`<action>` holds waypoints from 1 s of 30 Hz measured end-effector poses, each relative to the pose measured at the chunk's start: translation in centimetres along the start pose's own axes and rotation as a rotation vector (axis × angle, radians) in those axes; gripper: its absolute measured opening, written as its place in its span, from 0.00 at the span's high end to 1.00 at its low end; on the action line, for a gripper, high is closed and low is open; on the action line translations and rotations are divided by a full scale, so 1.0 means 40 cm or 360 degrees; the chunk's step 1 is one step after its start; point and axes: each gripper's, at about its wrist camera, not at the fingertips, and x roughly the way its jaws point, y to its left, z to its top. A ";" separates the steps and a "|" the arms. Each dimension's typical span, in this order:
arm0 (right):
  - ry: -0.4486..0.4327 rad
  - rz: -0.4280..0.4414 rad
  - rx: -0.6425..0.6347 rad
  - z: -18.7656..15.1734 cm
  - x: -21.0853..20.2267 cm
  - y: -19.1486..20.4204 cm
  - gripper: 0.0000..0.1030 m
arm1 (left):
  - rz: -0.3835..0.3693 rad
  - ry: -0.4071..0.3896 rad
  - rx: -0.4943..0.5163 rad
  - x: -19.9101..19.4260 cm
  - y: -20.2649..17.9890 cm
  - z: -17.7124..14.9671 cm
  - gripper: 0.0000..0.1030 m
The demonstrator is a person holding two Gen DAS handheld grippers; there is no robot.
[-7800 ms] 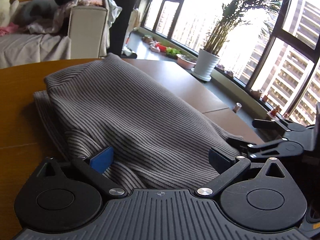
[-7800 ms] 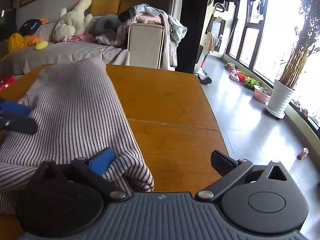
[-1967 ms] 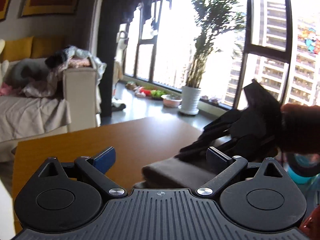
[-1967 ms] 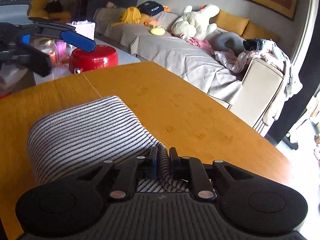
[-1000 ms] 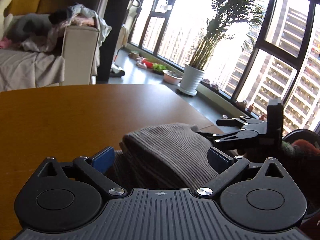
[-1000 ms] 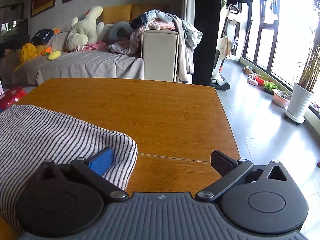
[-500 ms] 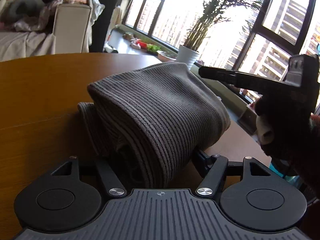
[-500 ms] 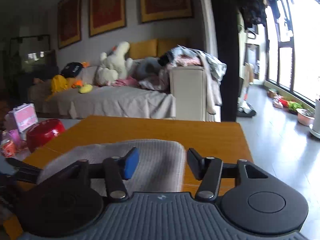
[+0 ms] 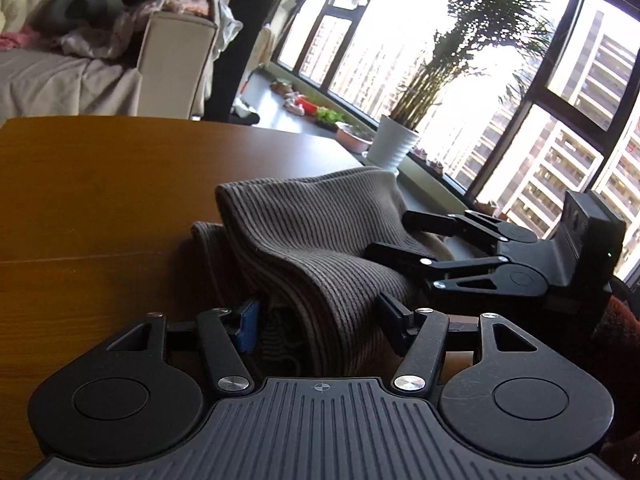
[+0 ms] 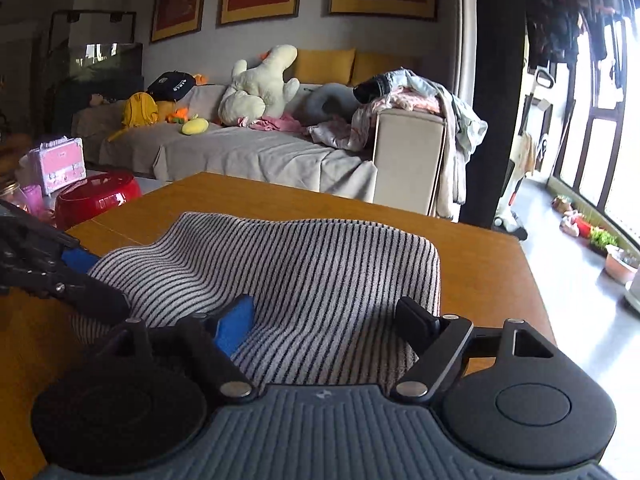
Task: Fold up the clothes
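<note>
Sitting folded on wood surface, striped knit bundle, thick, soft, floppy. L gripper fingers straddling near end, parted, not clamping. R gripper same, fingers apart over top. Best grab at thick folded edge, both sides.

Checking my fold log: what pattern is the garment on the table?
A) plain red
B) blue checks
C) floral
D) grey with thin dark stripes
D: the folded garment on the wooden table shows fine dark stripes on grey in both wrist views.
</note>
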 end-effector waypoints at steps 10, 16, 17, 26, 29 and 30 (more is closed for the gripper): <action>0.0168 -0.0042 0.0035 -0.020 0.008 0.027 0.00 | 0.0096 0.0027 -0.0097 0.025 0.040 -0.023 0.23; 0.0153 -0.0031 -0.0009 -0.028 0.010 0.030 0.00 | 0.0269 -0.0228 0.0230 -0.066 -0.057 0.020 0.38; 0.0147 -0.0022 0.0005 -0.032 0.010 0.026 0.00 | 0.0237 -0.0277 0.0260 -0.084 -0.072 0.032 0.38; 0.0069 0.0021 0.0100 -0.045 -0.059 0.004 0.00 | 0.0097 -0.0079 0.0259 0.062 -0.110 0.054 0.37; -0.0069 -0.0020 0.0136 -0.044 -0.130 -0.010 0.00 | 0.0109 -0.0035 0.0191 0.101 -0.076 0.036 0.35; -0.0081 -0.0063 0.0160 -0.047 -0.137 -0.020 0.00 | 0.0104 -0.0032 0.0178 0.102 -0.072 0.038 0.35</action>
